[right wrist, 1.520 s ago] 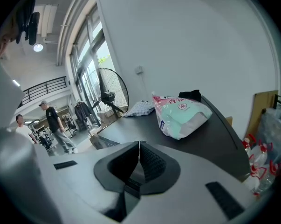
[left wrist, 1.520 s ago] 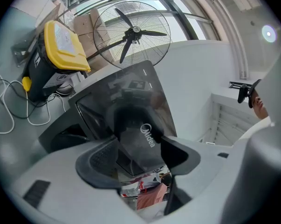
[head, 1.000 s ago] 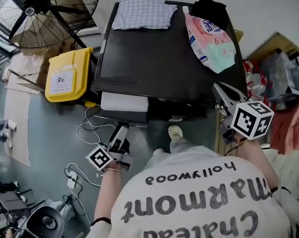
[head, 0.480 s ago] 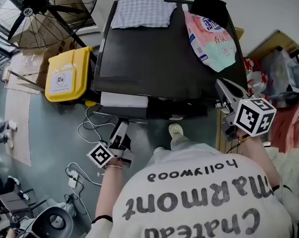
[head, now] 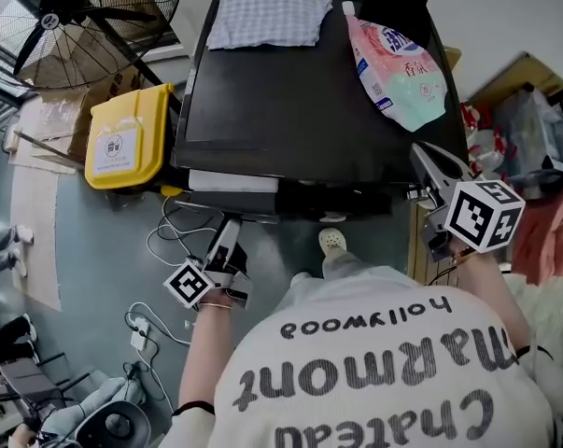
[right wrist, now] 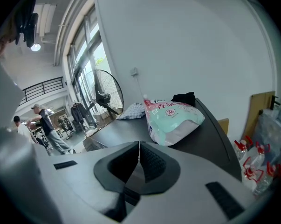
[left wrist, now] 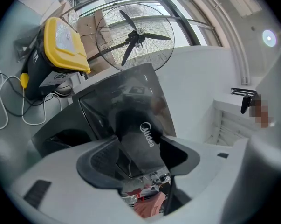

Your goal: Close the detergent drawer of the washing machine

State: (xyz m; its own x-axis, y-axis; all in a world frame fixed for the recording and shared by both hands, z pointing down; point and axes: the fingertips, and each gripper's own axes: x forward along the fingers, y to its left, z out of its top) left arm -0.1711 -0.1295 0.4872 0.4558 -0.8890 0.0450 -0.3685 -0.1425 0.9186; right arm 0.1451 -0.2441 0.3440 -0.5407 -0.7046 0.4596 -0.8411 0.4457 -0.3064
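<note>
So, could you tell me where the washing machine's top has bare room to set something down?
The middle and front of the top are bare, between the checked cloth behind and the detergent pouch at right. The back right is crowded: pouch and black garment.

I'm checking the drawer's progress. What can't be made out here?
- Whether the left tongs touch the detergent drawer: head view too small; left gripper view, their own pads cover it.
- Washing machine front: head view, hidden beneath its top.
- Detergent bag's fine print: head view, too small.
</note>
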